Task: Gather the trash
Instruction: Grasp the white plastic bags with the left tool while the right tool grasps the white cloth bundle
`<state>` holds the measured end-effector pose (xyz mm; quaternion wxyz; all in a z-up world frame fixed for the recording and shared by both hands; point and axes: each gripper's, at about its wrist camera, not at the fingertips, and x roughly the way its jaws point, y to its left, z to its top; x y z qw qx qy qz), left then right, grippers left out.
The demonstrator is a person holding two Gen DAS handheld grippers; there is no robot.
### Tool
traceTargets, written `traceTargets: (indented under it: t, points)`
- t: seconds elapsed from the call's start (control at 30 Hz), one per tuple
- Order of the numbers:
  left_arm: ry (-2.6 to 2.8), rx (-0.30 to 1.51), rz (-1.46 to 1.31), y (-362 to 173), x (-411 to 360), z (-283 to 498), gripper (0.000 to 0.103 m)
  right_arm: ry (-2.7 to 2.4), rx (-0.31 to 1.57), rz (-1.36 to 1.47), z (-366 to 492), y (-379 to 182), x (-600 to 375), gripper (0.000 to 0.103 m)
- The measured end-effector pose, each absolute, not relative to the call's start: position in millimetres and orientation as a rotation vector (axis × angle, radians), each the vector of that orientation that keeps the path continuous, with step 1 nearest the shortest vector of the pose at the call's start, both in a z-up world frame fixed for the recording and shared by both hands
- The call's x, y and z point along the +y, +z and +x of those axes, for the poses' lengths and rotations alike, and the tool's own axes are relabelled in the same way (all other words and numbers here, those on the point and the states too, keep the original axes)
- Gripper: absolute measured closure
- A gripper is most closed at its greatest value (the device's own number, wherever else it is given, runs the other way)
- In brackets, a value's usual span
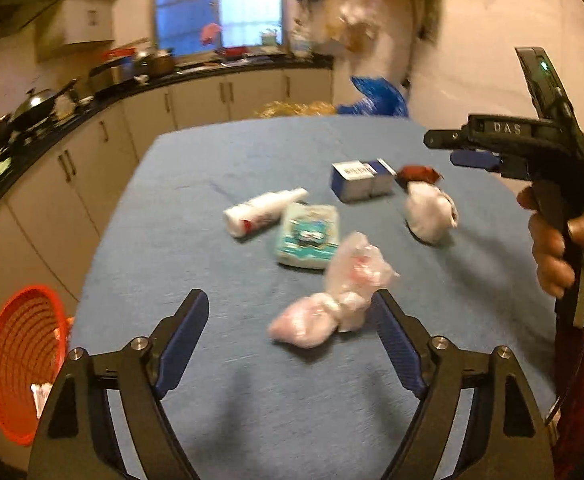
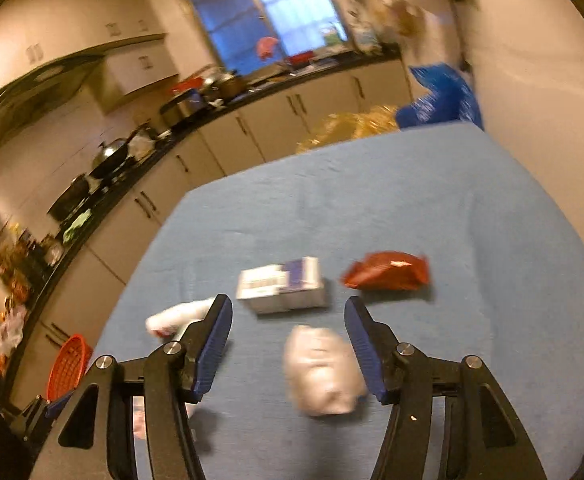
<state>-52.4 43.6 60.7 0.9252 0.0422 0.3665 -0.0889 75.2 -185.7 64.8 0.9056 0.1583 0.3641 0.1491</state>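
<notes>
The left gripper (image 1: 292, 316) is seen with its blue-padded jaws spread wide and nothing pressed between them. Just beyond the tips, nearer the right-hand finger, a crumpled clear plastic bag (image 1: 331, 292) with pinkish contents is laid on the blue tablecloth (image 1: 220, 400); it is twisted in the middle into two puffy lobes and is blurred. Further out, a flat teal-and-white packet (image 1: 307, 236) is found, and beside it on the left a white tube with a red mark (image 1: 264, 210) lying on its side. Behind these a blue-and-white carton (image 1: 359, 180) is placed, with a red wrapper (image 1: 419, 174) close at its right and a knotted white bag (image 1: 429, 212) in front of that wrapper. Off the table's left edge an orange mesh basket (image 1: 24, 360) is seen tilted, a white scrap showing at its lower edge. The right gripper (image 2: 288, 308) is likewise held open, gripping nothing; in the left wrist view it is seen from the side, grasped by a hand (image 1: 551, 248). Between its pads, below the tips, the knotted white bag (image 2: 323, 372) is framed, rounded and smeared by blur, and whether either pad touches it cannot be told. Beyond the tips the carton (image 2: 282, 284) and, to the right, the creased red wrapper (image 2: 387, 270) are laid apart on the cloth.
</notes>
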Motion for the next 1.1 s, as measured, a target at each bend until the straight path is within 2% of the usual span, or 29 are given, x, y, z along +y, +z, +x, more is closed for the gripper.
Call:
traceTargets:
  t: [0.2,0.37,0.4,0.43,0.47,0.53,0.77,0.8,0.87,0.93,1.1]
  points:
    - [-0.224,0.808,0.19,43.2,11.4,-33.8,0.021,0.315,0.818,0.409,85.6,40.9,-211.3,0.04]
    - [-0.198,0.82,0.207,33.4,1.4,-18.4,0.021,0.361,0.839,0.343,78.6,35.1,-194.8,0.039]
    - [-0.191,0.828,0.199,31.6,2.0,-14.5,0.027,0.37,0.842,0.323,77.4,34.8,-190.4,0.037]
    - [-0.185,0.837,0.19,30.0,3.4,-12.1,0.039,0.374,0.846,0.307,77.0,33.7,-186.1,0.036]
    - [-0.182,0.86,0.176,26.1,4.8,-7.9,0.044,0.376,0.855,0.292,76.6,31.9,-182.6,0.036]
    - [-0.167,0.888,0.154,20.7,9.4,-2.6,0.064,0.38,0.87,0.265,77.6,27.7,-175.8,0.036]
    - [-0.146,0.858,0.033,18.2,32.3,-3.6,0.067,0.331,0.896,0.121,77.9,18.8,-155.4,0.036]
    - [-0.146,0.848,0.009,19.4,36.6,-4.1,0.067,0.318,0.906,0.1,77.6,15.9,-153.6,0.039]
    - [-0.135,0.81,-0.034,23.9,45.0,-6.8,0.067,0.293,0.906,0.062,77.2,12.9,-151.2,0.053]
    - [-0.112,0.776,-0.053,28.1,50.3,-8.5,0.067,0.301,0.897,0.059,75.5,13.5,-150.9,0.061]
    - [-0.043,0.685,-0.094,39.7,63.0,-12.7,0.067,0.392,0.771,0.098,60.3,33.2,-147.4,0.063]
